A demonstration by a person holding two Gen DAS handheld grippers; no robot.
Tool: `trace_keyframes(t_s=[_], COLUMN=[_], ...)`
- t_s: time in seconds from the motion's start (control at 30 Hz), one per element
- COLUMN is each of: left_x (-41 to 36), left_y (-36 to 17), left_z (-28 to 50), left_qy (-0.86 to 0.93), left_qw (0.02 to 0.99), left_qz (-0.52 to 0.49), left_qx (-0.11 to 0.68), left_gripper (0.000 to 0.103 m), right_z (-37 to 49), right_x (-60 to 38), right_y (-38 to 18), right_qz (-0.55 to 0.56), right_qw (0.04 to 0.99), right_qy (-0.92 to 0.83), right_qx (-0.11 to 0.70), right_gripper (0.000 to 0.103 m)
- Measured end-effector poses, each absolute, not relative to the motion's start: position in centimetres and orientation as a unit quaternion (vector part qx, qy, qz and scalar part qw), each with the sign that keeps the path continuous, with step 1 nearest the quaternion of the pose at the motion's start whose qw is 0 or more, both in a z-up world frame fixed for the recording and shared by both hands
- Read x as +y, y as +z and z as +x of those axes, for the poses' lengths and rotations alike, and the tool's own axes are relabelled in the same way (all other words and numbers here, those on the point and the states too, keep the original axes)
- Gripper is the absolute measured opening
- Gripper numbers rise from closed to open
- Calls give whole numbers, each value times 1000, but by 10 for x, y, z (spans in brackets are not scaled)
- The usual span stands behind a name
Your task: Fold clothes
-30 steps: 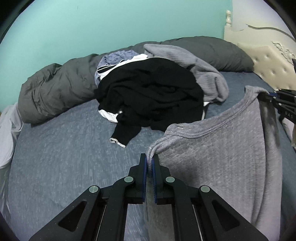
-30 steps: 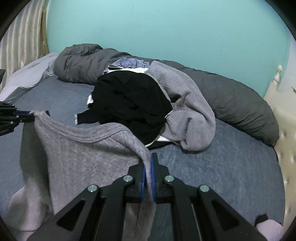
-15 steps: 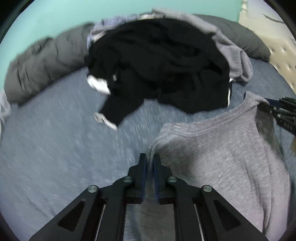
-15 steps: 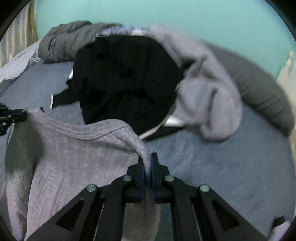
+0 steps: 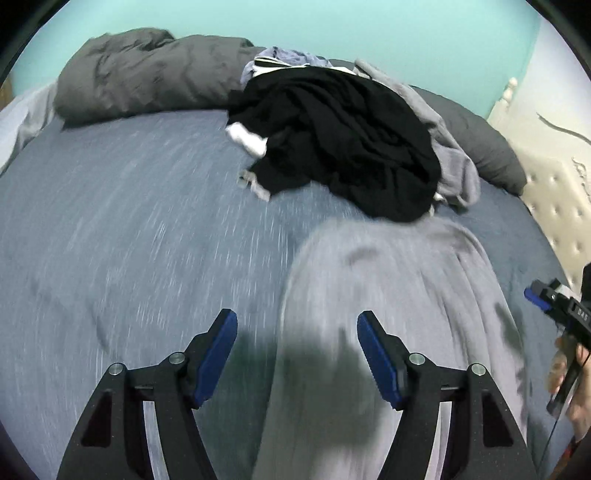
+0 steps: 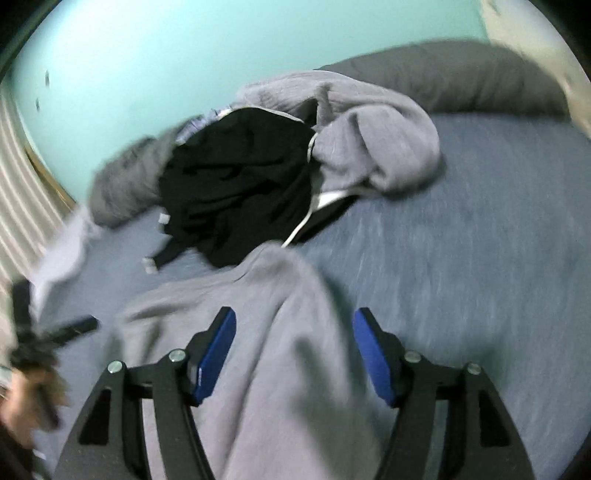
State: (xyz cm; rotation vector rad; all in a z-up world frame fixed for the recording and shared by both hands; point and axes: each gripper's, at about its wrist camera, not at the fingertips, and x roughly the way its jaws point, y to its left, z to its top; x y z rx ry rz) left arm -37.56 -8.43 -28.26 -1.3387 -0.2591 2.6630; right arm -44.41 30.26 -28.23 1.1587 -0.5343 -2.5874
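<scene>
Grey sweater [image 5: 399, 295] seemingly between opening jaws

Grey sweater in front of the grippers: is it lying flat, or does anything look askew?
Not flat. The grey sweater lies rumpled on the bed sheet, its top edge humped, touching the unfolded clothes pile. Both grippers' jaws are opening, pads clear of it.

A sweater [image 5: 399, 295] lies on the bed [image 5: 129, 221] below my two grippers. Behind it sits a pile of clothes [image 5: 343, 140], and behind the pile a duvet [image 5: 147, 70] runs along the wall [image 5: 332, 26].
</scene>
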Motion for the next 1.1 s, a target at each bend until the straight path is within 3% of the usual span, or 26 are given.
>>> trace_keyframes(t_s=[0.27,0.5,1.1], left_x=[-71,-90,-121], left_y=[-312,-321,-344], left_z=[-246,-182,-97], left_qy=[876,861,825], left_qw=[65,33,9], left_qz=[-463,-492,-550], left_qx=[-118,-122,-127], left_gripper=[71,71,70], right_z=[-301,-219,-198], right_x=[323,324,326], right_y=[-301,-312,-332], right_qz=[403,400,409], right_qw=[109,78,106], right_qy=[-880,-879,-856], right_qx=[-227,-248,-298], right_gripper=[67,67,68])
